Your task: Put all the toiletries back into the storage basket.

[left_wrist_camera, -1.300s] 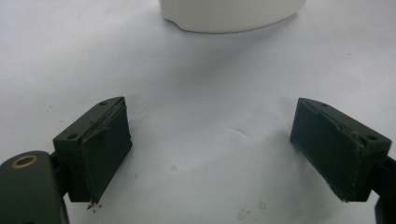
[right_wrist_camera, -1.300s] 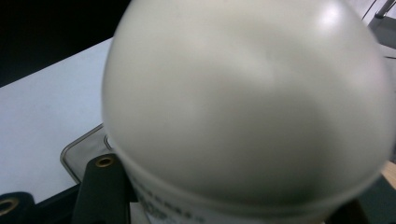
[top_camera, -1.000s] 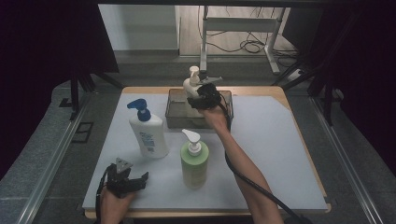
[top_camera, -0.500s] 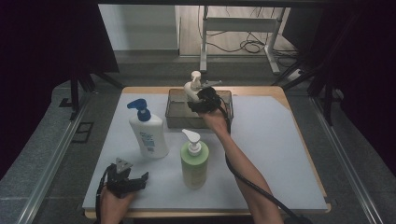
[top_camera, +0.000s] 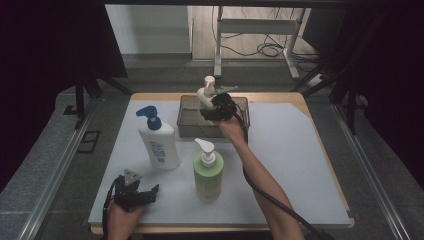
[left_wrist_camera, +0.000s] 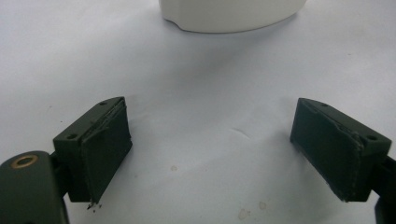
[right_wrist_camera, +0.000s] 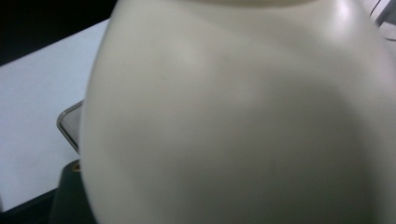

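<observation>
A cream pump bottle (top_camera: 204, 94) stands upright in a grey see-through bin (top_camera: 186, 122) at the back of the table. My right gripper (top_camera: 210, 107) reaches it from the near side. Its jaws have just been opening, and the bottle's broad body (right_wrist_camera: 233, 116) still lies between them, hiding the pads. My left gripper (top_camera: 147, 192) rests low near the table's front left edge. It is open (left_wrist_camera: 210, 154) with only bare white mat between its fingers.
A white bottle with a blue pump (top_camera: 160, 142) stands left of centre; its base (left_wrist_camera: 229, 14) lies just ahead of the left jaws. A green bottle with a white pump (top_camera: 207, 175) stands in the middle. White mat (top_camera: 300, 165) covers the right side.
</observation>
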Demonstrator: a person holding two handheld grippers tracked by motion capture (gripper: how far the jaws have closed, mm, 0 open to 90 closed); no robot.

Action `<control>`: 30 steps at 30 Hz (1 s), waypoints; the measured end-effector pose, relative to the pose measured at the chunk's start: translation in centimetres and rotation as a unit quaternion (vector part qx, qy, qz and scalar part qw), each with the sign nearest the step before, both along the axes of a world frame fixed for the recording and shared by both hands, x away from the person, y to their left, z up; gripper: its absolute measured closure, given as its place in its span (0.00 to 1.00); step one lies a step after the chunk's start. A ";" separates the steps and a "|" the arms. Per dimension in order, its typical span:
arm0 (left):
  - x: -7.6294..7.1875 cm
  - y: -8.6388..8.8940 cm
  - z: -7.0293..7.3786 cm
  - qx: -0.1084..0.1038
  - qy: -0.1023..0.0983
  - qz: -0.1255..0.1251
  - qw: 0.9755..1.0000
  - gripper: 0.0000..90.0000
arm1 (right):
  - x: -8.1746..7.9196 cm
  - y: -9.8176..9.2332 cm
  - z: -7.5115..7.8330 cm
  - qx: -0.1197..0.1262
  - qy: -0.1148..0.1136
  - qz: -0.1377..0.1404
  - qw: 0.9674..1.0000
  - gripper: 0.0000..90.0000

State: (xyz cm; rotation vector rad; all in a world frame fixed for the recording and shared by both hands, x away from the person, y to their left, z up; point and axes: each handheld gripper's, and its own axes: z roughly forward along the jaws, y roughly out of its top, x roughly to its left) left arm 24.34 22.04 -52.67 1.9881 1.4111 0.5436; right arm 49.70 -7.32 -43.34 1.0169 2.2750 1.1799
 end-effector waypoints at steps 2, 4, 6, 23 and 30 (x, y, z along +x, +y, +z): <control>0.0 0.0 0.0 0.000 0.000 0.000 1.000 0.13 | -0.1 0.0 -0.1 -0.004 -0.002 0.004 1.000 0.26; 0.0 0.0 0.0 0.000 0.000 0.000 1.000 0.13 | -0.1 -0.1 -0.1 -0.004 -0.001 0.006 1.000 0.23; 0.0 0.0 0.0 0.000 0.000 0.000 1.000 0.13 | -0.1 -0.2 -0.1 -0.004 -0.001 0.008 1.000 0.23; 0.0 0.0 0.0 0.001 0.000 0.000 1.000 0.13 | -2.1 -2.9 0.4 -0.014 0.022 0.042 0.999 0.17; 0.0 0.0 0.0 0.001 -0.001 0.000 1.000 0.13 | -2.8 -4.1 0.5 -0.015 0.023 0.046 0.999 0.20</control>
